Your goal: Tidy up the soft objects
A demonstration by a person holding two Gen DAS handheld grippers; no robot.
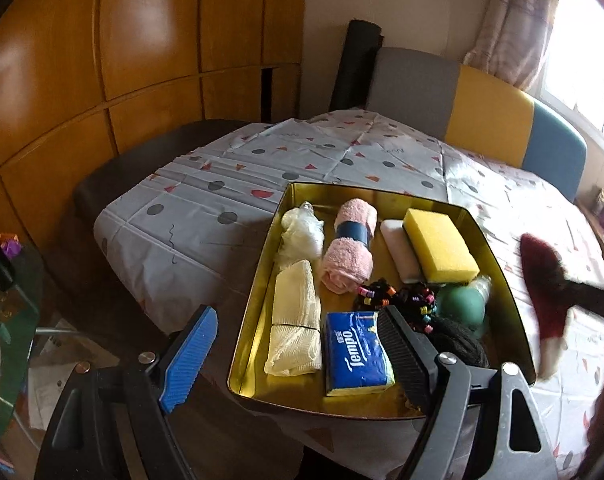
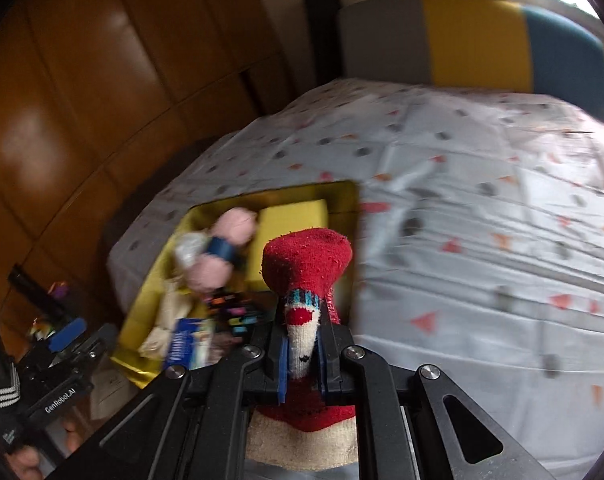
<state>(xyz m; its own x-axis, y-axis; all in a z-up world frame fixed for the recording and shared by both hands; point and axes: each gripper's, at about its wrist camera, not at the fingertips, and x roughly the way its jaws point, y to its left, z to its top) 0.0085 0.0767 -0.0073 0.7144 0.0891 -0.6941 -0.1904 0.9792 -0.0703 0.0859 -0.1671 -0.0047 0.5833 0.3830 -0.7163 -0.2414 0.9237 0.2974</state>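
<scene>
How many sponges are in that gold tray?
1: a yellow sponge lies at the far right of the gold tray, leaning on a white block whose material I cannot tell. Others may hide under the pile.

Two handheld black grippers with blue ribbed finger pads

The left gripper (image 1: 298, 344) has black linkage arms with triangular cut-outs and silver round screws at the pivots; one pad (image 1: 190, 354) is blue, the other black and ribbed. The right gripper (image 2: 302, 354) shares this build; white "GenRobot.AI" lettering marks a black body.
</scene>
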